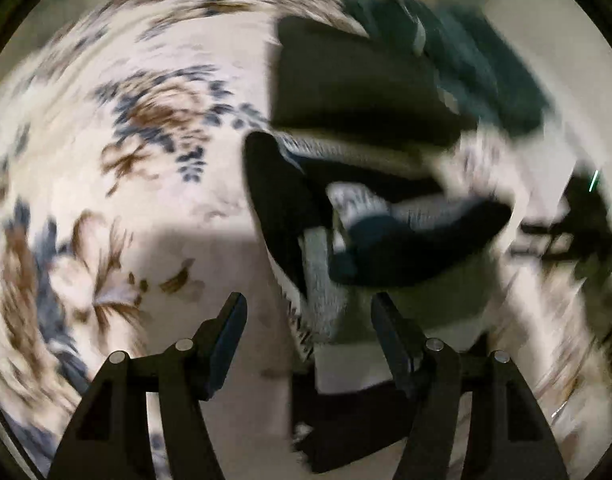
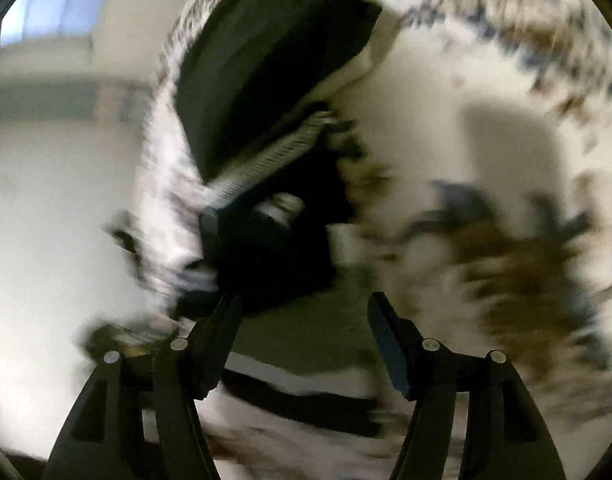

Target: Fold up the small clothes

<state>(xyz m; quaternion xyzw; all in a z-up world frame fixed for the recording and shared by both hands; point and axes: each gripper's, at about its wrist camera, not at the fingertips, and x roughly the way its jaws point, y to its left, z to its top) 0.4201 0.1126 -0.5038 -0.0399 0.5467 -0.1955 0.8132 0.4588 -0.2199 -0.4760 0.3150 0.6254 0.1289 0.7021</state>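
Note:
Both views are blurred by motion. In the left wrist view a dark garment with grey and white ribbed trim (image 1: pixel 306 216) lies crumpled on a white floral bedspread (image 1: pixel 118 152), just ahead of my left gripper (image 1: pixel 309 312), which is open and empty. A flat dark folded piece (image 1: pixel 345 80) lies beyond it. In the right wrist view the same dark garment (image 2: pixel 274 248) lies just ahead and left of my right gripper (image 2: pixel 306 312), open and empty. The dark folded piece (image 2: pixel 266 60) lies beyond, on the bedspread (image 2: pixel 445 80).
A dark teal cloth (image 1: pixel 485 68) lies at the far right of the bedspread. The bed's edge (image 2: pixel 162 168) runs down the left of the right wrist view, with a pale wall and a bright window (image 2: pixel 54 4) past it.

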